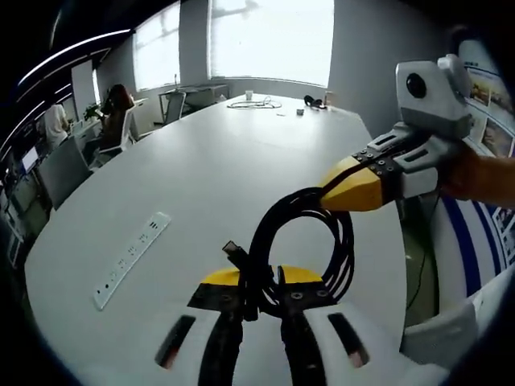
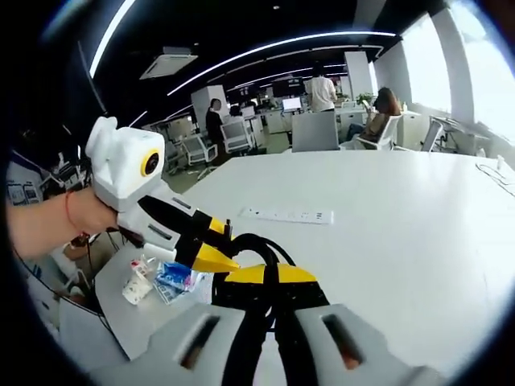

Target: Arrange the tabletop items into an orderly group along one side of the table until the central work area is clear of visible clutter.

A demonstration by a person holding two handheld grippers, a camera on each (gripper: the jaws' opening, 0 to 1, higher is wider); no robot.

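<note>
You have the coiled black cable [image 1: 310, 241] lifted off the bench [image 1: 209, 177], with both tongs clamped on it: your left tongs [image 1: 261, 293] pinch the bundle at its 6 o'clock, and your right tongs [image 1: 342, 189] bite the loop at about 2 o'clock. The cable is not yet set down, so this step looks only midway. Left to gather, by my reading: the white power strip [image 1: 129, 257] lying alone toward 9 o'clock, small wrapped packets [image 2: 157, 281] at the bench edge, and a cord with odd bits [image 1: 257, 102] at the far 12 o'clock end.
</note>
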